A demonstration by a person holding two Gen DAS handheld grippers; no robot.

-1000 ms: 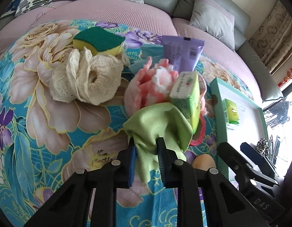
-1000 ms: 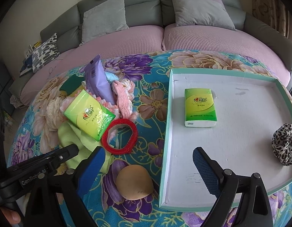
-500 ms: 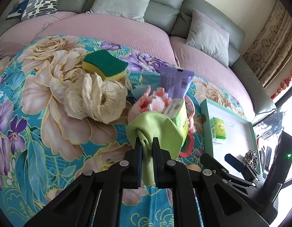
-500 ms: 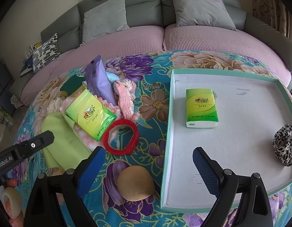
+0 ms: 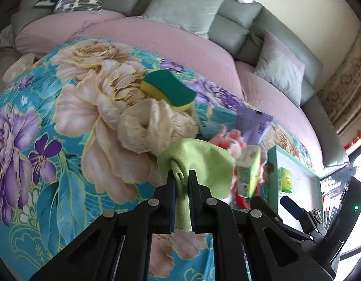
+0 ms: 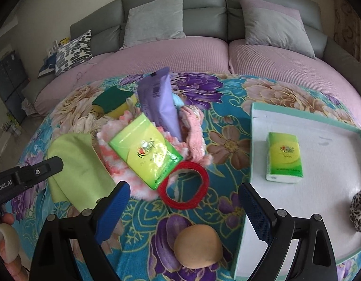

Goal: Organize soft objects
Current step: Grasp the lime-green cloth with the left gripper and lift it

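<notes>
My left gripper is shut on a light green cloth and holds it up off the floral table cover; the cloth also shows in the right wrist view. My right gripper is open and empty, above a red ring and a tan round puff. A pile beside the cloth holds a green tissue pack, a pink fluffy cloth, a purple tube, a cream lace scrunchie and a green-yellow sponge.
A white tray with a teal rim lies at the right, holding a second tissue pack and a leopard scrunchie. A sofa with pink cushions curves behind the table.
My left gripper closed tighter on the green cloth and lifted it up and back, pulling it out from beside the tissue pack. My right gripper stayed open in place.
</notes>
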